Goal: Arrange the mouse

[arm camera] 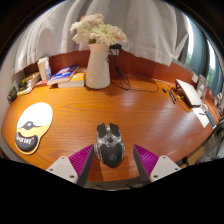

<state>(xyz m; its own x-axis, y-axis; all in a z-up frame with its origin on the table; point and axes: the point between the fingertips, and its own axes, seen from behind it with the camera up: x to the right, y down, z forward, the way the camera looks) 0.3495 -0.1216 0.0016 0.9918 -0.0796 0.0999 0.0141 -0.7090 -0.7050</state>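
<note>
— Mouse [109, 143], where does it lie in the gripper view?

— On the wooden table [150, 112], top up, its length in line with the fingers. It is dark grey and sits between the two fingertips, its near end reaching in between the magenta pads [82, 160].

— Do the jaws hold it?

— No. The gripper [113, 163] stands wide, with a gap showing at either side of the mouse, which rests on the table by its own weight.

— What lies to the left of it?

— A round mouse pad [33, 127], white with a dark print on it, well apart from the mouse, toward the table's left rim.

— And beyond the mouse?

— A white vase [98, 68] stands upright near the far side of the table, holding pale flowers [97, 32]. Just left of the vase lies a book [66, 75] with a blue cover, flat on the table. Dark cables [140, 84] trail across the wood to the right of the vase.

— Anything at the right?

— A small white box-like thing [187, 93] near the far right rim; what it is I cannot tell.
</note>
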